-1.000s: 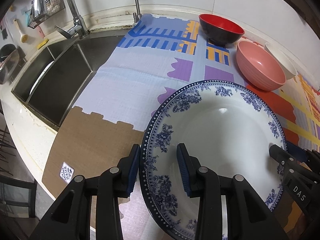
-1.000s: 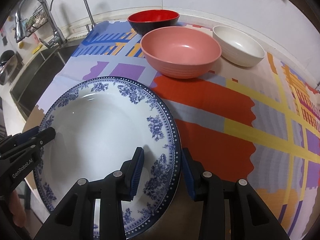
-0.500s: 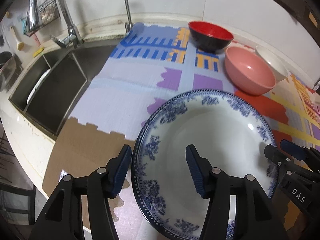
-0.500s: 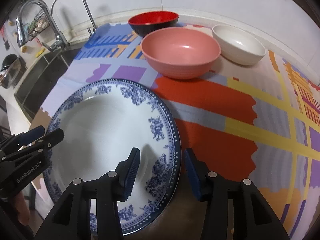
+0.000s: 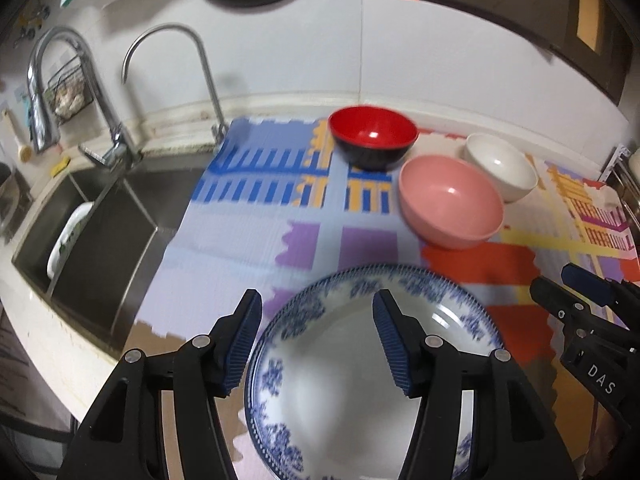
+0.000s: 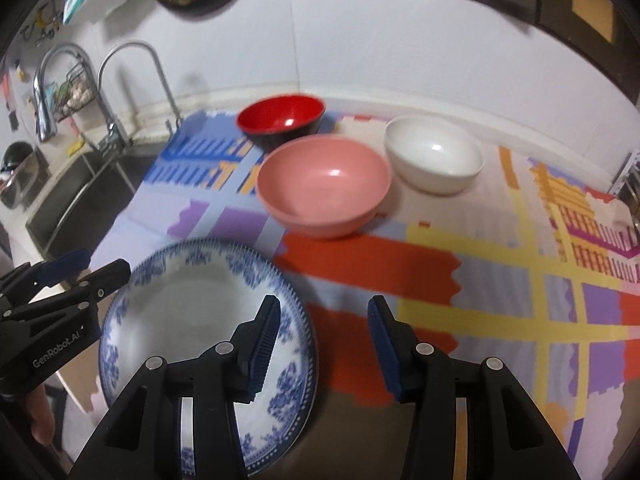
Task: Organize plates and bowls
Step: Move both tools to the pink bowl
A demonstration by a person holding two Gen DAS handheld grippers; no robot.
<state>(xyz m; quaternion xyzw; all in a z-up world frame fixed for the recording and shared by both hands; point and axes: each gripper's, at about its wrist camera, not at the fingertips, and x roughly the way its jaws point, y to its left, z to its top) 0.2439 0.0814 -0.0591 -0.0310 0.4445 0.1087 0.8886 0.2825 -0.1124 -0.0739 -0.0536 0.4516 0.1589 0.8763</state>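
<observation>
plate point(image 5: 360, 364): blue-and-white, sits flat on the mat point(image 5: 240, 232) at the near edge, nothing holding it

left gripper point(image 5: 318, 340): released, jaws spread wide, hanging over the plate's left rim without touching

right gripper point(image 6: 322, 338): same deal, wide open, straddling the plate's right rim from above, no contact that I can see

bowls: red bowl point(image 5: 373, 142) far by the wall, pink bowl point(image 5: 451, 202) just right of and nearer than it, white bowl point(image 5: 500, 172) at the far right, all three close together

sink point(image 5: 96, 220): off to the left

handling: looks like glazed ceramic, so stiff, kinda heavy, slick and chippy. I'd pinch the rim on opposite sides with both grippers, pads well past the lip. The bowls look lighter; grab over the wall at the rim.

risk: slipping off a one-sided pinch
</observation>
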